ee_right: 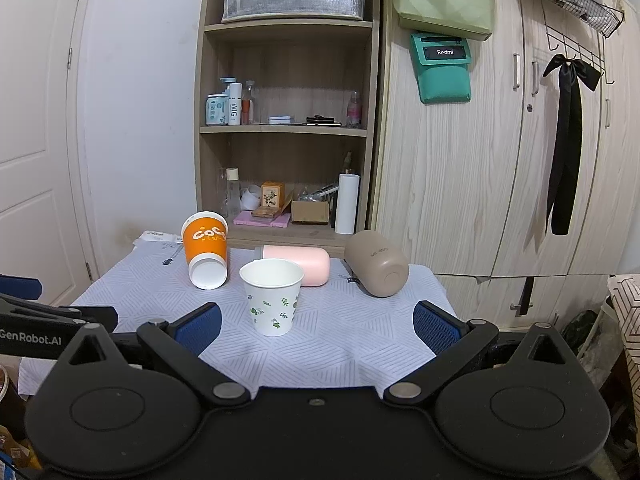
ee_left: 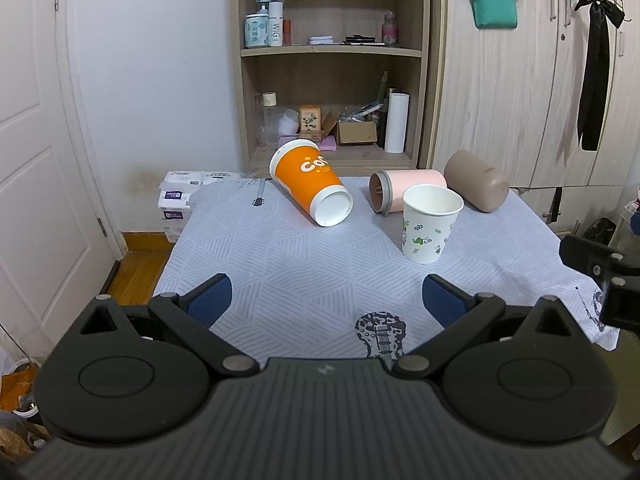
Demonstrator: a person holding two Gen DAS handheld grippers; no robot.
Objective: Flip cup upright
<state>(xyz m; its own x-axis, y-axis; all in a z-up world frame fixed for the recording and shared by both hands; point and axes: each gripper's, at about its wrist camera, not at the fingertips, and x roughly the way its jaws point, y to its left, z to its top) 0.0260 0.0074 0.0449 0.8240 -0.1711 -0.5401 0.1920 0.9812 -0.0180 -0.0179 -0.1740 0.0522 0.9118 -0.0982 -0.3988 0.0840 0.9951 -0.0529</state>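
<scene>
Four cups are sitting on the counter (ee_left: 280,264), which is wearing a pale patterned cloth. The white floral paper cup (ee_left: 430,222) (ee_right: 273,296) is standing upright nearest the cameras, mouth facing up. Behind it, the pink cup (ee_left: 408,190) (ee_right: 304,264) is lying on its side, just beside the floral one. To the left, the orange cup (ee_left: 310,182) (ee_right: 205,250) is lying tipped over with its white base pointing toward the near side. At the far right, the tan cup (ee_left: 476,180) (ee_right: 376,264) is lying on its side as well (its base is facing the right wrist camera). The left tool (ee_left: 326,300) is hovering over the near part of the counter with its blue pads spread wide apart, gripping nothing. The right tool (ee_right: 316,322) is likewise hanging open, its pads apart on either side of the floral cup in its view, well short of touching it
</scene>
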